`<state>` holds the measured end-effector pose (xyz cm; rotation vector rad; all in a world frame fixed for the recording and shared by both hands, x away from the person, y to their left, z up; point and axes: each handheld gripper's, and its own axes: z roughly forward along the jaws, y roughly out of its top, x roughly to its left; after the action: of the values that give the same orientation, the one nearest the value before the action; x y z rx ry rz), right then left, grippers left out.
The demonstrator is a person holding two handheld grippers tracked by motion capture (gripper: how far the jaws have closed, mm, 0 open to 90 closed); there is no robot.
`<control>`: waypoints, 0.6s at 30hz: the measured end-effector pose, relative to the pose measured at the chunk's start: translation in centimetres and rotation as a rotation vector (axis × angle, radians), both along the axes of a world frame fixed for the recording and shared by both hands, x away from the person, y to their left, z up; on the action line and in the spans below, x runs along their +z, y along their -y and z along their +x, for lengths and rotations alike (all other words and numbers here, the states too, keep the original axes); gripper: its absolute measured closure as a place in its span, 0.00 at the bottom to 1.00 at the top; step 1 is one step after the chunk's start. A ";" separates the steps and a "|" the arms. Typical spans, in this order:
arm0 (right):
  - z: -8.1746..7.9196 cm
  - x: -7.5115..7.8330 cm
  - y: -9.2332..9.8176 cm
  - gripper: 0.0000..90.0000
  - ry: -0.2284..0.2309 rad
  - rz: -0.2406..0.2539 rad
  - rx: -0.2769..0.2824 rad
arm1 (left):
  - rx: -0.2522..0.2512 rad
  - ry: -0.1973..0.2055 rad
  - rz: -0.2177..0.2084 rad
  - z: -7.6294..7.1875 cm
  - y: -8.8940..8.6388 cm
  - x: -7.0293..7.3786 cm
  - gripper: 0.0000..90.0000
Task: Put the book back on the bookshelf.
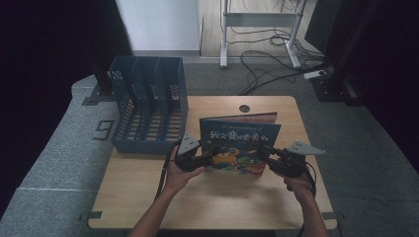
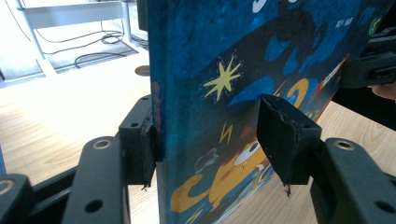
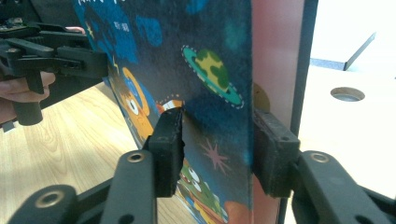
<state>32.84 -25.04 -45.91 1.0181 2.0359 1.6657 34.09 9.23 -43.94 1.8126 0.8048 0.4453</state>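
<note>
Starting at the left: a blue perforated plastic file rack (image 1: 148, 98) sits at the back left of the light wooden table (image 1: 212, 202), well apart from the action.

Next, the left gripper (image 1: 210, 159). In its own view the jaws straddle the spine edge of the blue hardback picture book with a cartoon cover (image 1: 239, 140). One pad sits right on the spine and the other looks pressed to the front, so I'd call it a pinch.

The book (image 2: 243, 70) stands upright mid-table, cover facing the person. My guess is it's stiff, fairly light and glossy, so a bit slippery and tippy on its bottom edge. The side edges, low down, look like the sensible place to grab it.

The right gripper (image 1: 267, 153) has the book's (image 3: 210, 70) other edge between its jaws. The far pad is against the pinkish back, but the near pad seems to stand off the cover, so I read it as spread, not clamping.

Hard to make out: the book's bottom edge is hidden behind the grippers, and so is its thickness.
</note>
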 end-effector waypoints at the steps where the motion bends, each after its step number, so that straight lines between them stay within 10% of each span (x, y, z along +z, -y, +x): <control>1: 0.0 0.0 0.0 0.61 0.002 -0.002 -0.002 | -0.003 0.000 -0.002 0.0 0.0 0.0 0.45; 18: 0.4 0.8 0.3 0.43 0.019 0.006 -0.099 | -0.022 0.020 -0.006 -0.4 0.2 0.5 0.46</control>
<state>33.23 -25.31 -45.11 1.0826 1.9369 1.6267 33.69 9.01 -43.45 1.8072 0.7716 0.4459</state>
